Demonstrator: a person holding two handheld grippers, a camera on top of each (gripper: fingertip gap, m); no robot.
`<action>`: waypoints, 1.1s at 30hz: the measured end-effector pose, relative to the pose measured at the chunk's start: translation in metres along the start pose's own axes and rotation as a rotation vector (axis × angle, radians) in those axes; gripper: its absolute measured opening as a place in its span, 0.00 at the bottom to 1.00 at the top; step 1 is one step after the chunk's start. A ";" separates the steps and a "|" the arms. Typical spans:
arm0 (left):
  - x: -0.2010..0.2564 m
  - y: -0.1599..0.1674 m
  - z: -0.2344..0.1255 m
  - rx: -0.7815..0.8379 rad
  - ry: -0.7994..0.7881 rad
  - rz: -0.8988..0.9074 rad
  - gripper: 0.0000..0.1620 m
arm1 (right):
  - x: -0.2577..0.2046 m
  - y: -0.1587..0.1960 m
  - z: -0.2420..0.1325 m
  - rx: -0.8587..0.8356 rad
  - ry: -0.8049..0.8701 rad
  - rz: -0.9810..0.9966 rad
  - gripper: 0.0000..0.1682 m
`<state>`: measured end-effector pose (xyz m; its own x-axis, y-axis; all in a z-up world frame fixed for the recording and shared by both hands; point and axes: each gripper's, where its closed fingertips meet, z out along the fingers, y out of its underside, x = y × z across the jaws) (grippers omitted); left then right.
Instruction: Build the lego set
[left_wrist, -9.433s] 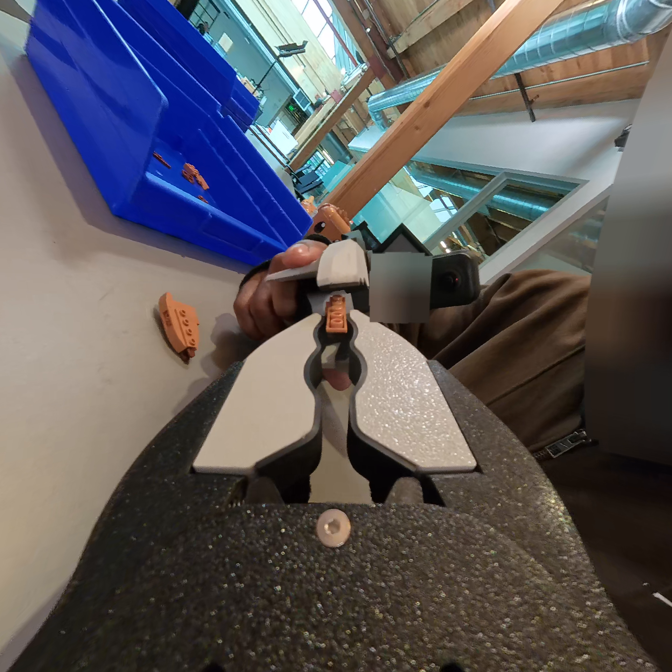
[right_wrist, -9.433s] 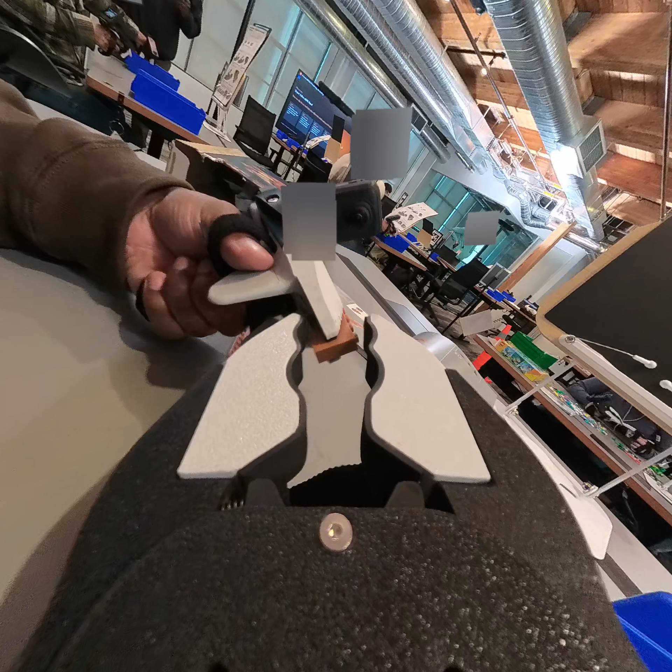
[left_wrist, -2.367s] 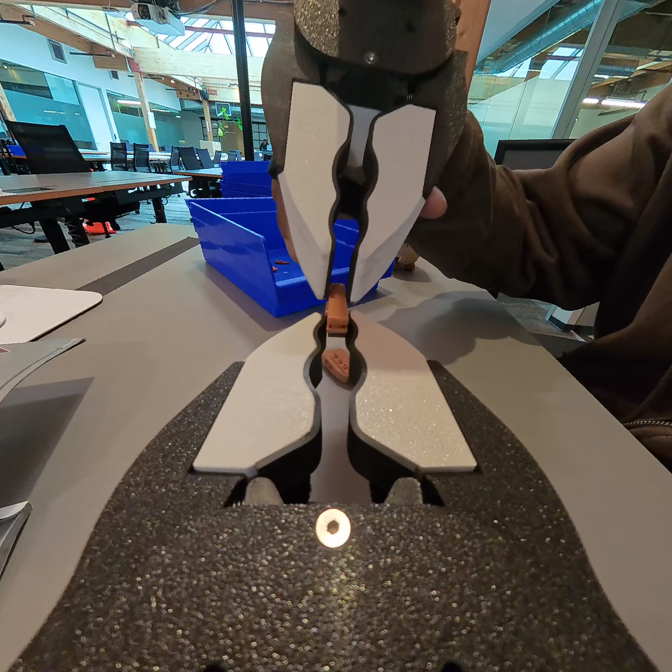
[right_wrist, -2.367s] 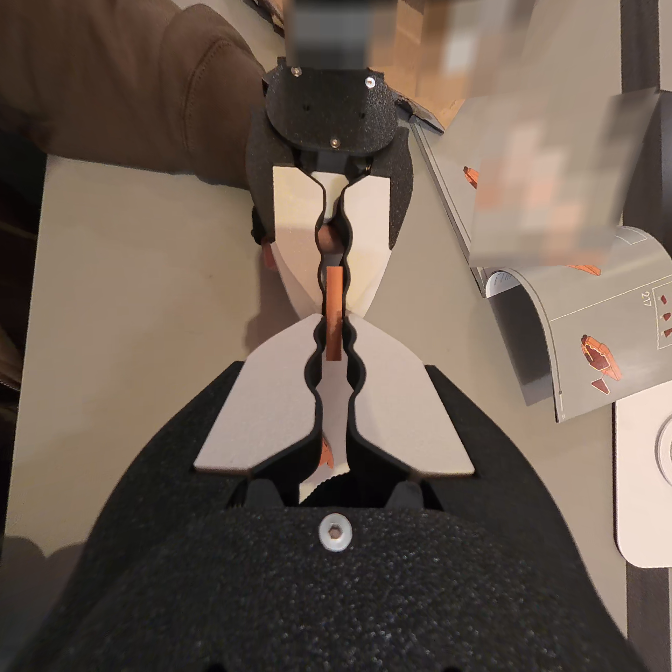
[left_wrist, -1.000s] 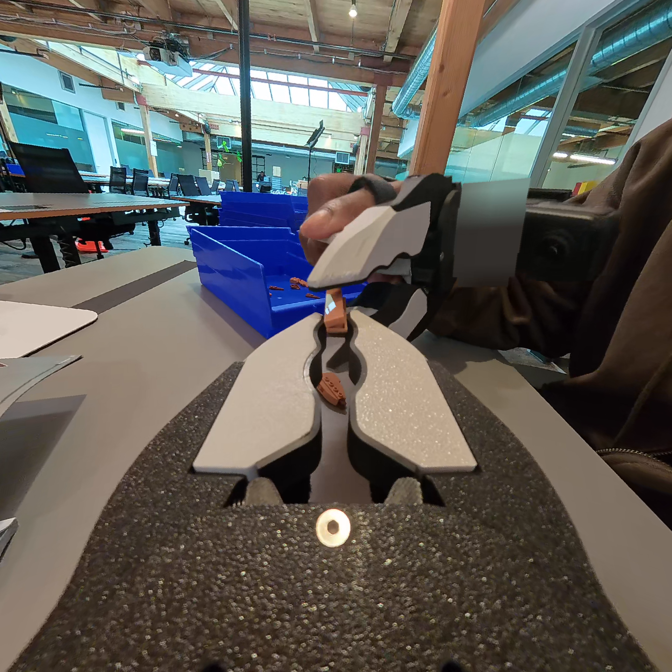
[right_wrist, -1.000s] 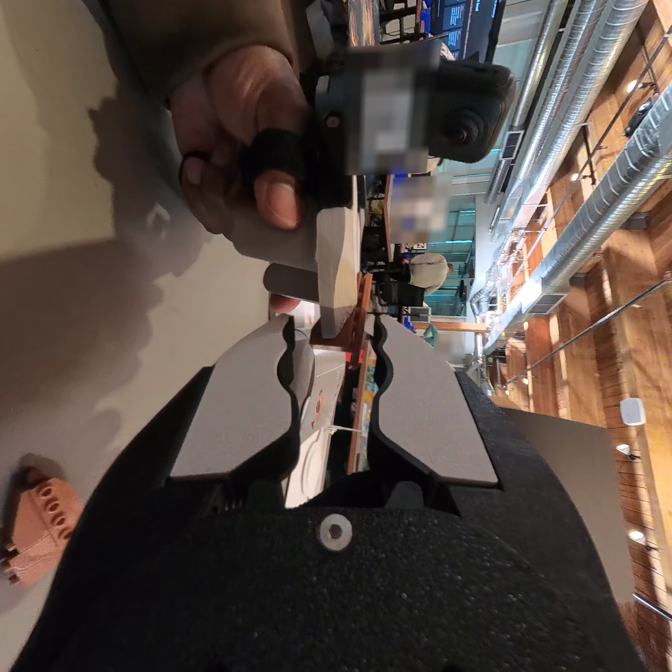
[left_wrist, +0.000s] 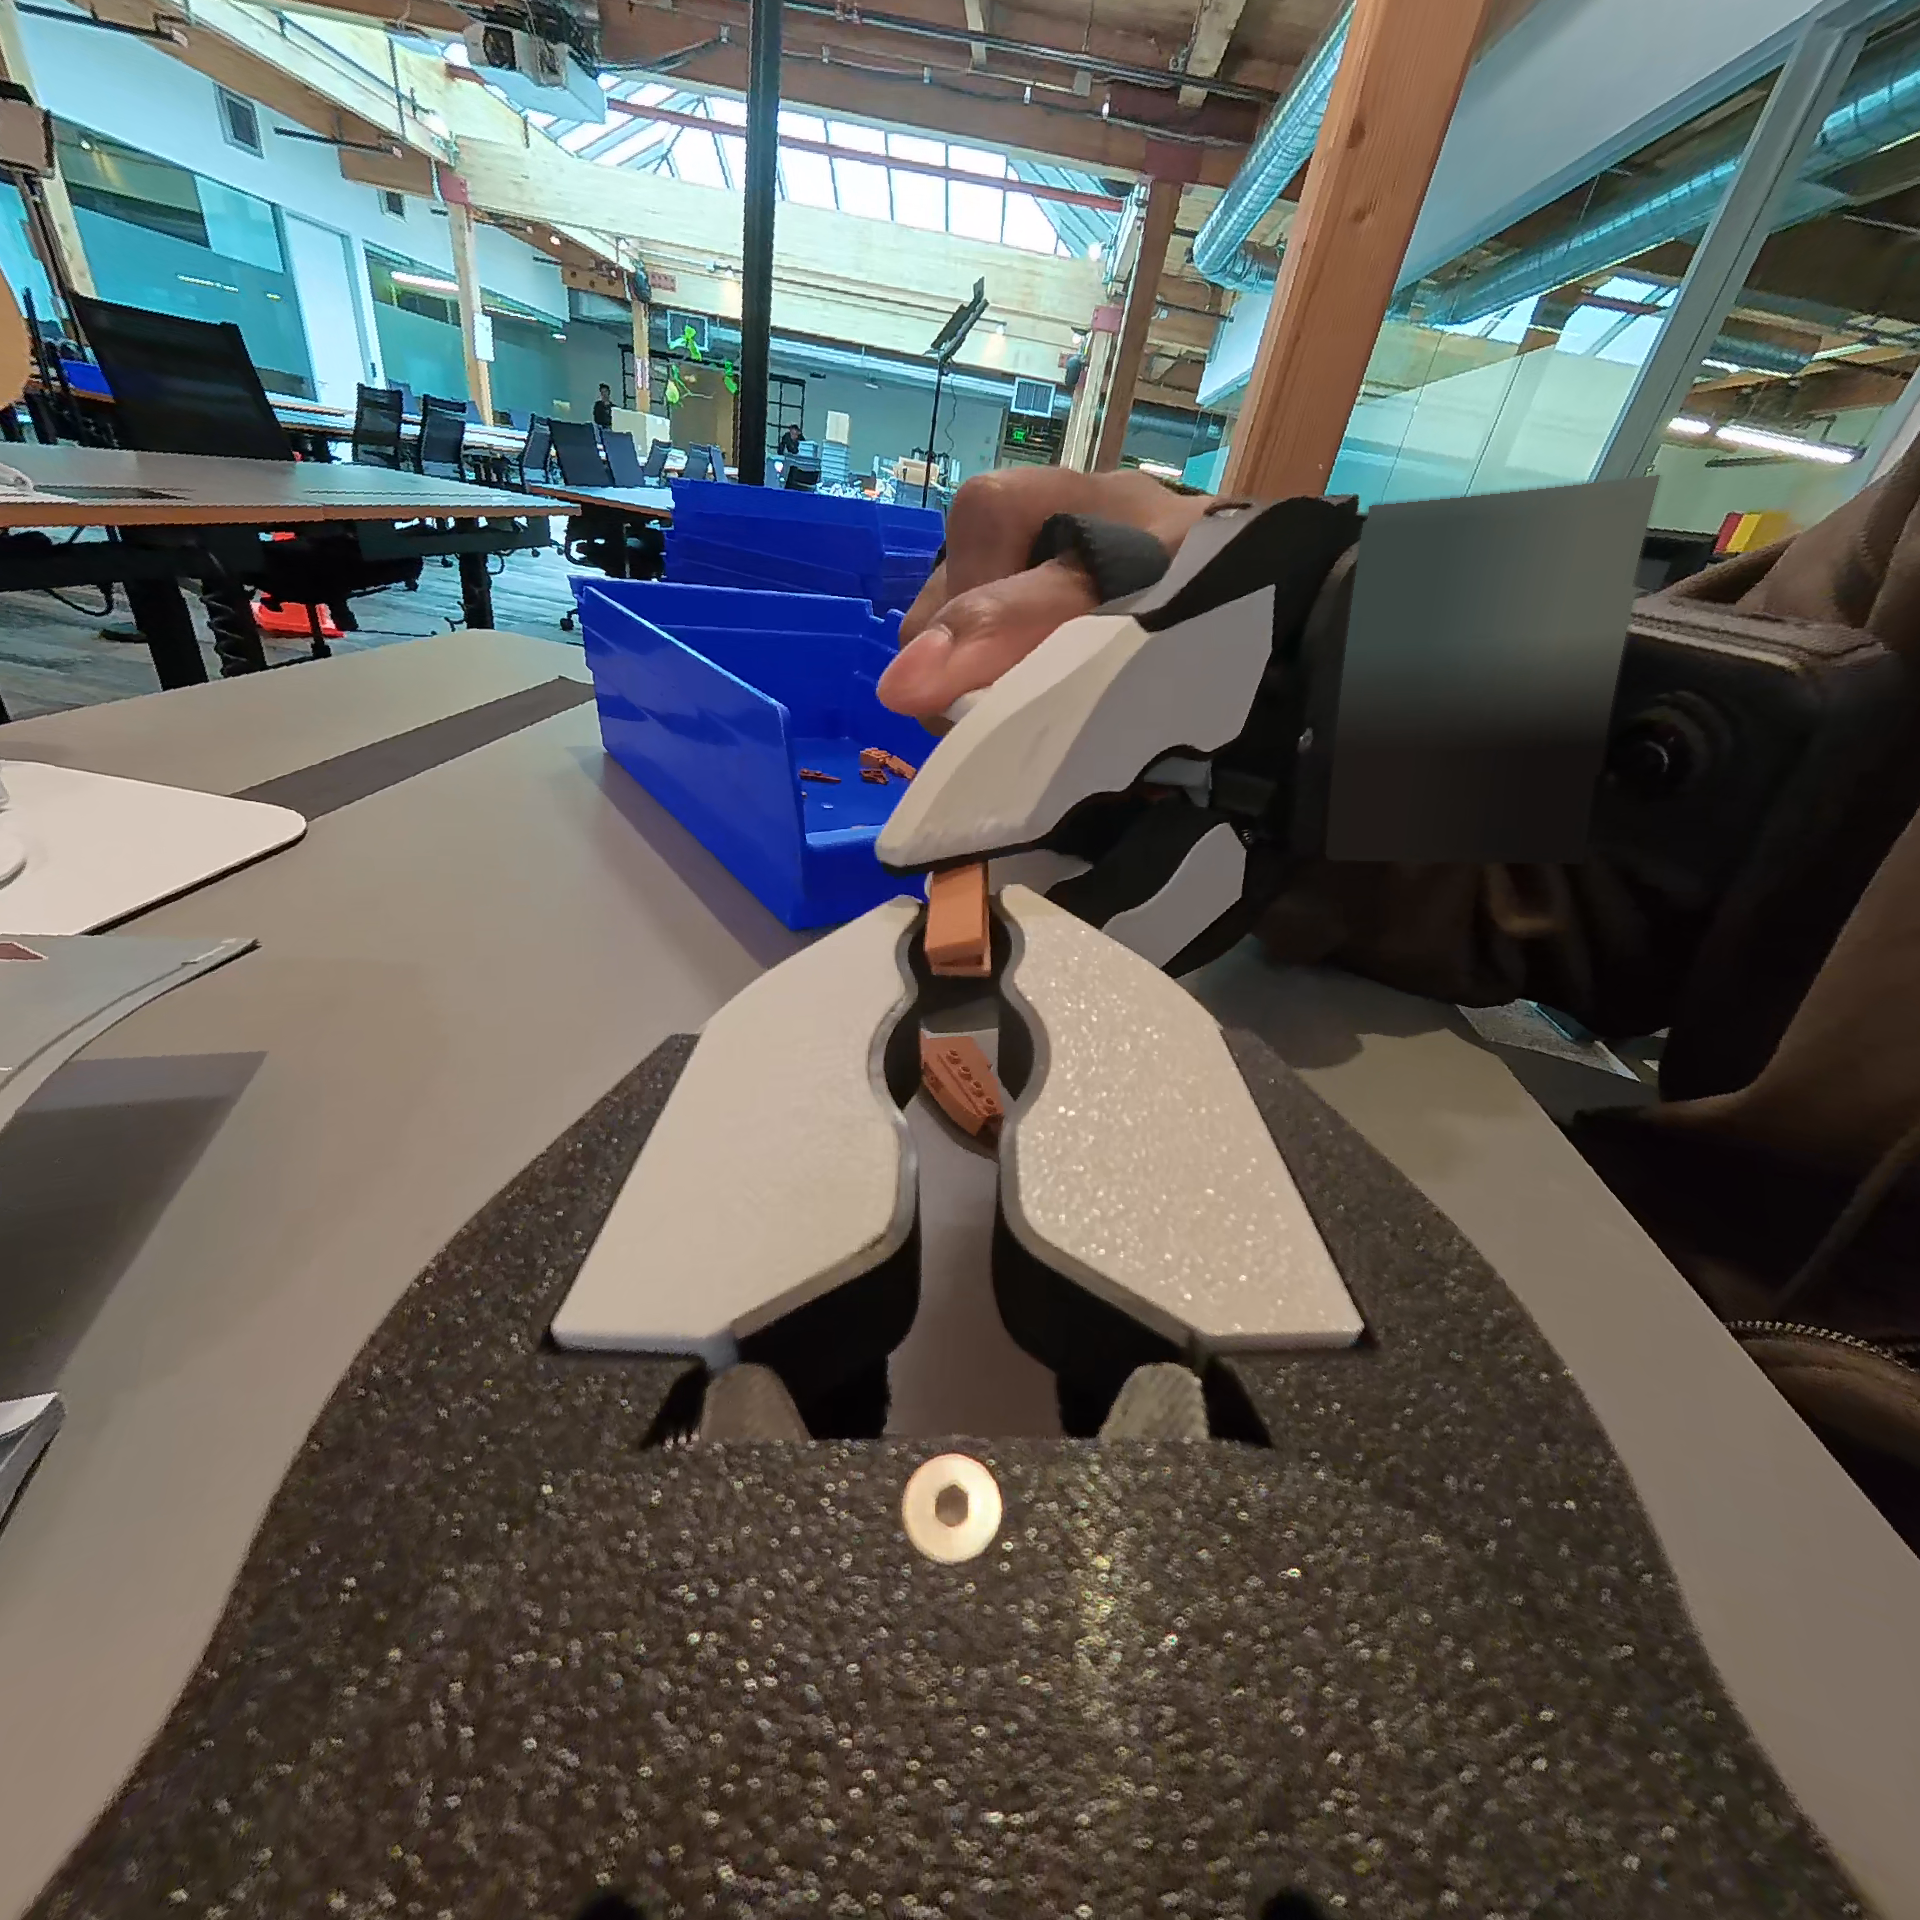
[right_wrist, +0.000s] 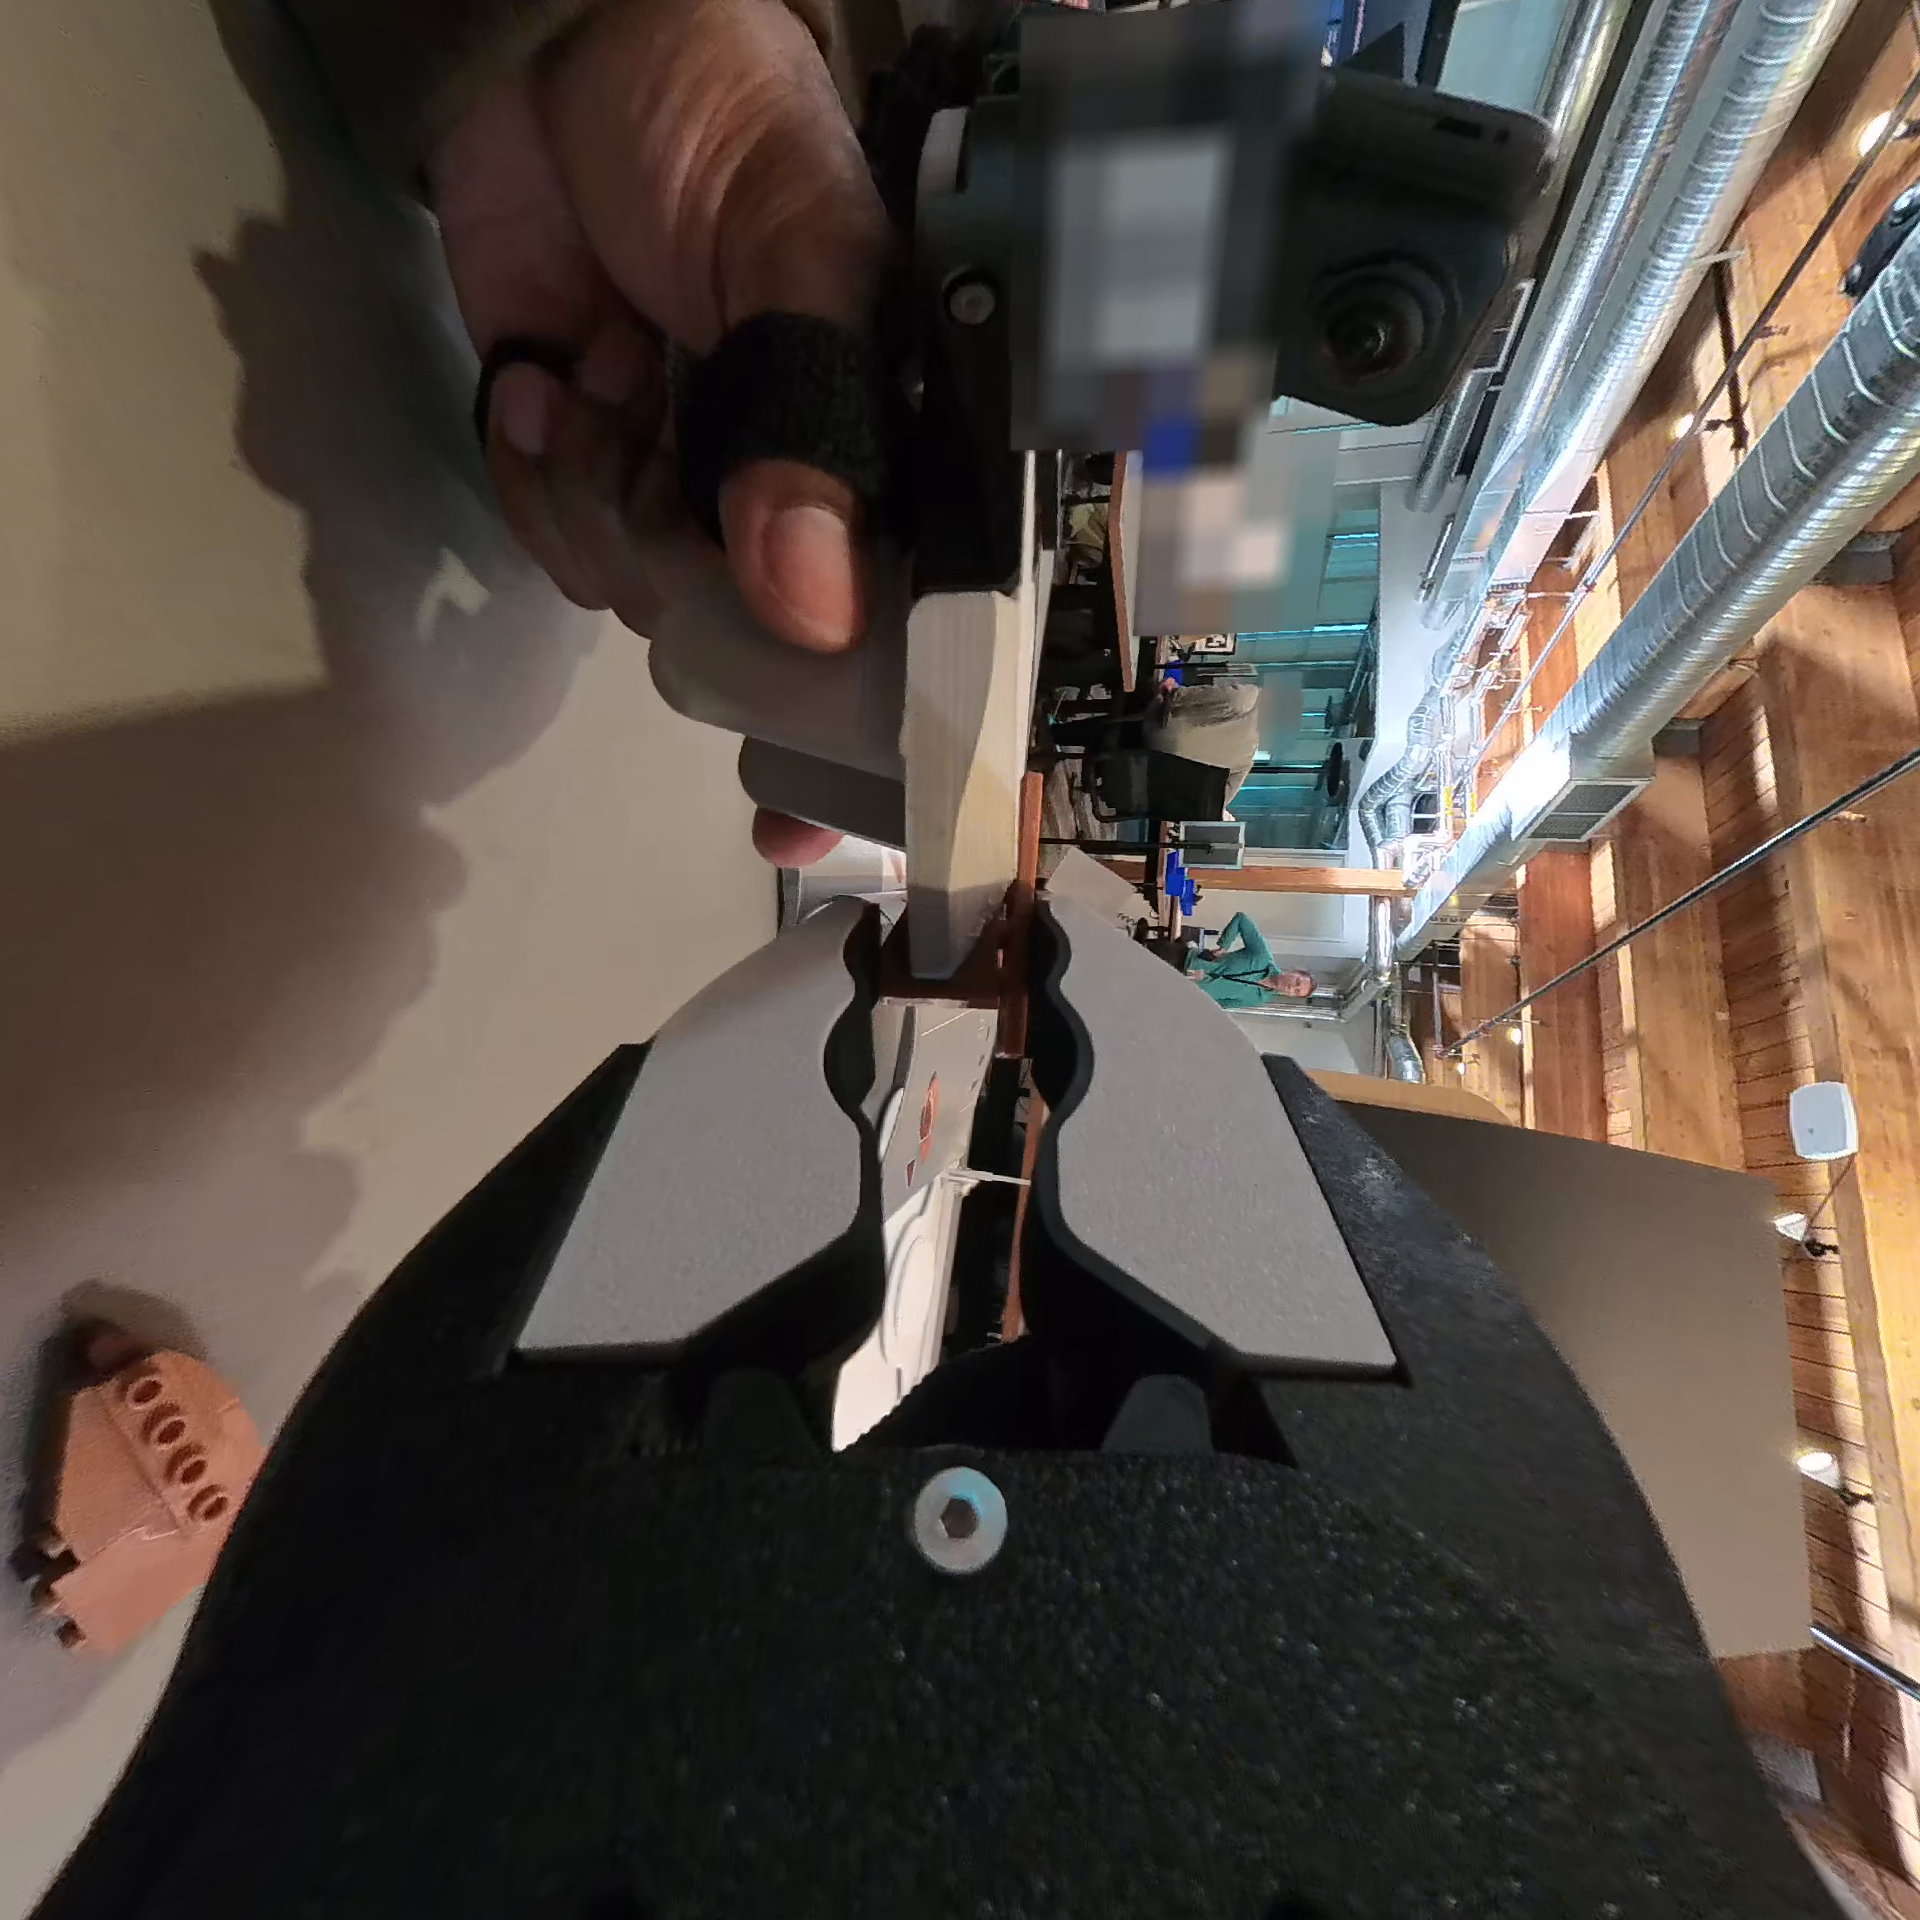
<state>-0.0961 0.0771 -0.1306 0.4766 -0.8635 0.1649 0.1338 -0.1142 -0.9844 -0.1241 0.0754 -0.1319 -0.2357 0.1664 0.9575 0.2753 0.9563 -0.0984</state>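
Observation:
My left gripper (left_wrist: 961, 909) is shut on a small orange-brown lego piece (left_wrist: 956, 930) and holds it above the grey table. My right gripper (left_wrist: 940, 857) reaches in from the right, held by a hand, with its fingers closed over the top end of the same piece. In the right wrist view my right gripper (right_wrist: 951, 940) clamps the brown piece (right_wrist: 935, 985), and a left gripper finger (right_wrist: 961, 790) comes in from above. A brown wedge-shaped lego assembly (left_wrist: 961, 1086) lies on the table under my left fingers; it also shows in the right wrist view (right_wrist: 135, 1486).
A blue bin (left_wrist: 707, 748) with several small brown pieces stands on the table behind the grippers. An open instruction booklet (left_wrist: 94, 997) and a white pad (left_wrist: 125, 831) lie at the left. A brown sleeve (left_wrist: 1766, 1039) fills the right side. Less than 4 cm separates the two grippers' tips.
The right gripper has swung from pointing straight down to reaching in from the right, still on the piece. In the last second both grippers barely moved.

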 end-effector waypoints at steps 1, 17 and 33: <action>-0.001 0.001 0.000 -0.005 -0.006 -0.002 0.06 | -0.001 0.001 0.000 -0.004 -0.007 0.008 0.16; -0.016 0.002 -0.012 -0.093 -0.117 0.152 0.20 | -0.009 0.017 -0.004 0.057 -0.198 0.366 0.15; -0.005 0.022 -0.010 -0.224 -0.143 0.674 0.15 | -0.034 0.013 -0.009 0.090 -0.367 0.414 0.15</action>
<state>-0.1043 0.0737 -0.1541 0.5036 -0.7106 -0.4913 -0.4036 0.3092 -0.8611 -0.1039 0.0795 -0.1633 -0.4386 0.5897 0.6781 0.3375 0.8075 -0.4839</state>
